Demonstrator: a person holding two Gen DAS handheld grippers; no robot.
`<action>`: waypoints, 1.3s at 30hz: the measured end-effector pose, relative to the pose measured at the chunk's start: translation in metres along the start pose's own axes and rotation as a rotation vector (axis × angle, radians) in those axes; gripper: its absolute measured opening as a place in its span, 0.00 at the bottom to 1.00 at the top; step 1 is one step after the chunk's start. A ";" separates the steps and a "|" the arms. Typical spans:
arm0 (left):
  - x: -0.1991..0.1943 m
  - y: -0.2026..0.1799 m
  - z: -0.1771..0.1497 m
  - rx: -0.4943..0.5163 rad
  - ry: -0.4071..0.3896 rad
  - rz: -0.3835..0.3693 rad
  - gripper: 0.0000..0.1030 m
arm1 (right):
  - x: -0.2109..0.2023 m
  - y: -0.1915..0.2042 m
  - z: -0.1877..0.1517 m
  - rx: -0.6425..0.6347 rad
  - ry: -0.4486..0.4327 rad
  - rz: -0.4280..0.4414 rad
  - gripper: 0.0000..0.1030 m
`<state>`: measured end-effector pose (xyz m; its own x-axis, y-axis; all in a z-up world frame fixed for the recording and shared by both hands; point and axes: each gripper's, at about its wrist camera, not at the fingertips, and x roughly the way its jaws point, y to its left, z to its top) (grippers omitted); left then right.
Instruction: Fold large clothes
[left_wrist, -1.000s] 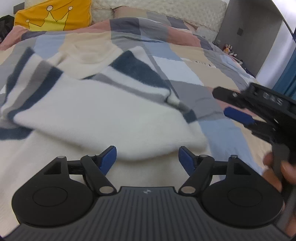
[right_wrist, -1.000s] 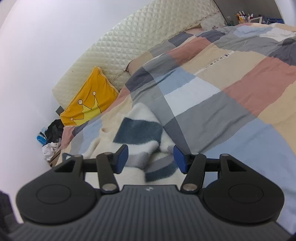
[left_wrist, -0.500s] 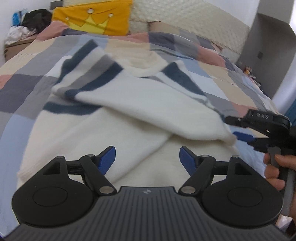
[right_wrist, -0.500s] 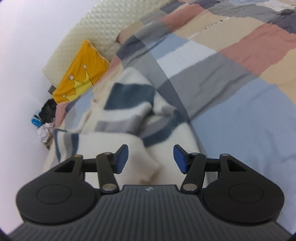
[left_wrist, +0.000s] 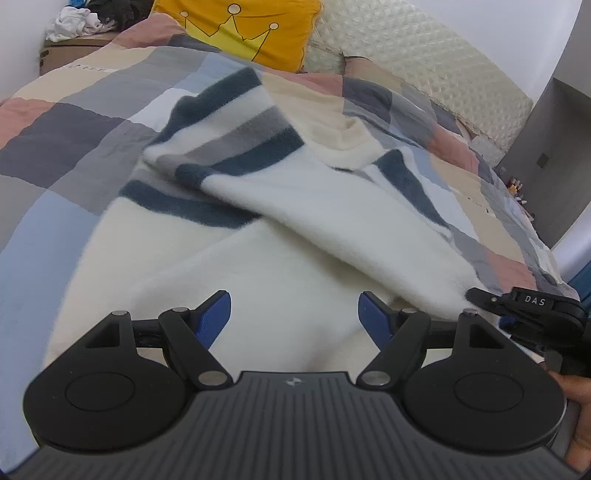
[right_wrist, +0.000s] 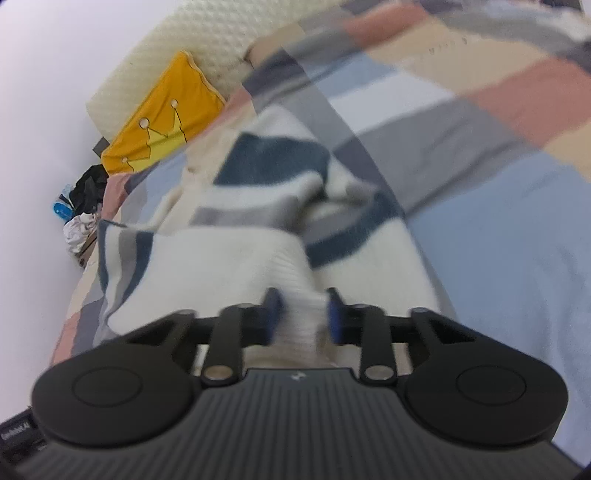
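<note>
A cream sweater (left_wrist: 280, 258) with navy and grey stripes lies spread on the patchwork bedspread (left_wrist: 55, 147). One sleeve (left_wrist: 351, 218) is folded diagonally across its body, with the cuff at the lower right. My left gripper (left_wrist: 295, 314) hovers open over the sweater's plain lower body, nothing between its blue pads. My right gripper (right_wrist: 303, 312) is closing, and the ribbed cuff (right_wrist: 303, 306) sits squeezed between its pads. In the left wrist view the right gripper (left_wrist: 480, 306) shows at the right edge, its tips at the end of that sleeve.
A yellow crown pillow (left_wrist: 243, 29) leans on the quilted headboard (left_wrist: 424, 62) at the far end. A heap of clothes (left_wrist: 77, 18) sits on a box left of the bed. A grey cabinet (left_wrist: 554, 129) stands at the right. A hand (left_wrist: 576, 406) holds the right gripper.
The right gripper's jaws have come together around the sleeve cuff, which earlier lay loose before them. The left gripper has swung sideways and rolled over the sweater, staying open.
</note>
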<state>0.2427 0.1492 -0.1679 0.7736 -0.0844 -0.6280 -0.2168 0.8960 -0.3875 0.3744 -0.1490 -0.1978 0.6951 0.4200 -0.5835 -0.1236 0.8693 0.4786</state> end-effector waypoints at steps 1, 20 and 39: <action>0.000 0.001 0.000 -0.006 -0.001 -0.003 0.78 | -0.004 0.004 0.000 -0.020 -0.022 -0.011 0.17; 0.021 0.024 0.046 -0.024 -0.099 0.120 0.77 | -0.023 0.023 -0.007 -0.137 -0.058 -0.091 0.48; 0.152 0.072 0.204 -0.044 -0.026 0.263 0.76 | 0.006 0.068 -0.006 -0.280 -0.058 0.087 0.49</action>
<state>0.4658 0.2898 -0.1536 0.7023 0.1605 -0.6935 -0.4377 0.8656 -0.2430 0.3659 -0.0853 -0.1726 0.7117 0.4874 -0.5059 -0.3695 0.8722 0.3206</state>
